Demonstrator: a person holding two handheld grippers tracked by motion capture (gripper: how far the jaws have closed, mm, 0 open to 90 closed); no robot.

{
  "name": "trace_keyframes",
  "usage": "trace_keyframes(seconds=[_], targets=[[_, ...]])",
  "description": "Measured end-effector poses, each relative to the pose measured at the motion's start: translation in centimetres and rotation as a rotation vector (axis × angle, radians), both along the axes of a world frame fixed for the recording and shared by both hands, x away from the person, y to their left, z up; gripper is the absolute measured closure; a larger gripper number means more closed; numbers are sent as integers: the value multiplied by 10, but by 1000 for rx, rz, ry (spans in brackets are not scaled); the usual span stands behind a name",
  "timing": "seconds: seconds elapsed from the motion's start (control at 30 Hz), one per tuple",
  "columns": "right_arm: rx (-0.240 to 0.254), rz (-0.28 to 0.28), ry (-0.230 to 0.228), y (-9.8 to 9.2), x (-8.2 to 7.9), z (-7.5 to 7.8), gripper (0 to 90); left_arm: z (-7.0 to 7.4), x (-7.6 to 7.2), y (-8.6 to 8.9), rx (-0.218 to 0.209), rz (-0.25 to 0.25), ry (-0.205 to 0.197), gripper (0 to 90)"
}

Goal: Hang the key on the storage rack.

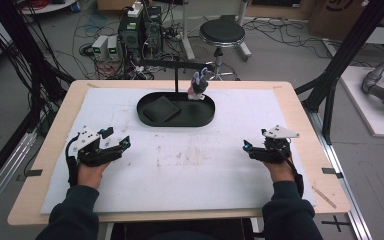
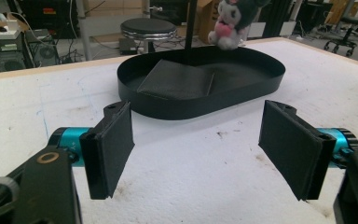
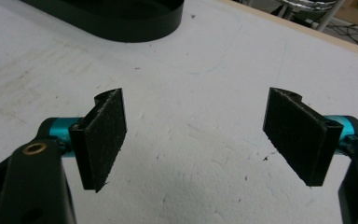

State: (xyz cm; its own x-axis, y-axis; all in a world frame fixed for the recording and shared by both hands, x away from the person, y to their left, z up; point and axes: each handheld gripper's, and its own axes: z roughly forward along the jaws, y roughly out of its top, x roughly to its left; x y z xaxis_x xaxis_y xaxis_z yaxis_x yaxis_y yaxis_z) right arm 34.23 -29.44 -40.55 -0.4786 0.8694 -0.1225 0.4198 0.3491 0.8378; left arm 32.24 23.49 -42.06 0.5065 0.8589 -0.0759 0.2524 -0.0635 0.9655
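A black oval tray (image 1: 180,124) sits at the back middle of the white mat, with a dark square pad (image 1: 161,109) lying flat in its left half. A small plush toy (image 1: 198,85) hangs from a black T-shaped stand (image 1: 176,80) at the tray's far right side. My left gripper (image 1: 125,142) rests low on the mat at the left, open and empty, and faces the tray (image 2: 200,107), the pad (image 2: 177,81) and the plush toy (image 2: 230,23). My right gripper (image 1: 247,147) sits on the mat at the right, open with only bare mat between its pads (image 3: 107,135). The tray's edge (image 3: 121,23) shows ahead of it to the left.
A white foam mat (image 1: 190,170) covers most of the wooden table (image 1: 55,145). Behind the table stand a black stool (image 1: 222,32), computer boxes (image 1: 140,27) and loose cables on the floor. Black frame posts rise at both sides.
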Motion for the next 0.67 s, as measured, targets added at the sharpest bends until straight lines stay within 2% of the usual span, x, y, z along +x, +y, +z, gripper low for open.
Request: trace_keyframes(seconds=[0.67], targets=[[-12,-9,-10,0,1,-2,218,0,-1,1,-1,1,-2,260]])
